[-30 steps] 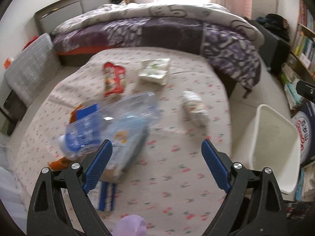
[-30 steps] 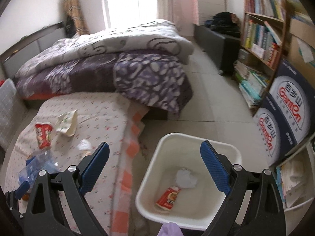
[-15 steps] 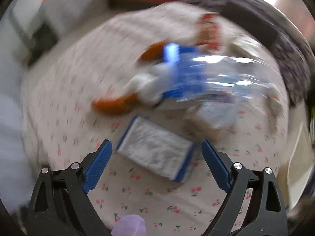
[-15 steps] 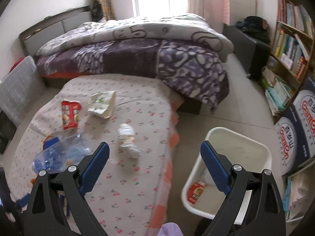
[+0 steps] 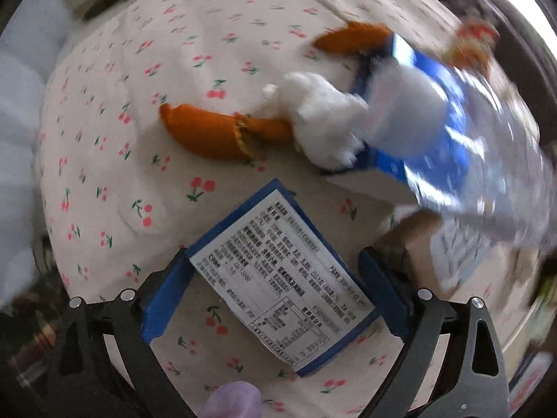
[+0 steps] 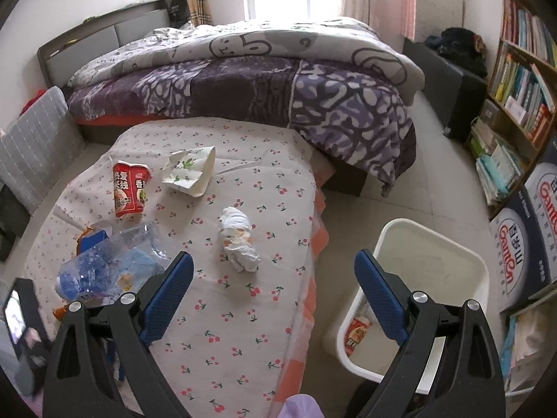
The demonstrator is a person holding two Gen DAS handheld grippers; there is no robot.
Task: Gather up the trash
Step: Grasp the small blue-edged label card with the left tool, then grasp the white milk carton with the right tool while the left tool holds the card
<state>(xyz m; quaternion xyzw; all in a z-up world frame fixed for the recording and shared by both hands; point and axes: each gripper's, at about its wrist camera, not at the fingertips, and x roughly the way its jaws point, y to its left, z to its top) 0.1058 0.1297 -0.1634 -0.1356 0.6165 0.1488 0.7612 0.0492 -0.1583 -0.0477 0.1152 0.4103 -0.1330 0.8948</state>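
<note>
The right tongs (image 6: 271, 292) hang with jaws spread wide above a cherry-print worktop (image 6: 243, 313). On it lie a crumpled white wrapper (image 6: 238, 244), a red cup (image 6: 129, 188), a paper bag (image 6: 189, 170) and a clear plastic bottle (image 6: 108, 266). A white bin (image 6: 431, 264) stands on the floor, holding a red packet (image 6: 355, 334).

Your left gripper (image 5: 275, 289) and right gripper (image 6: 273, 291) share black frames, silver screws and textured blue finger pads (image 6: 377, 291).
</note>
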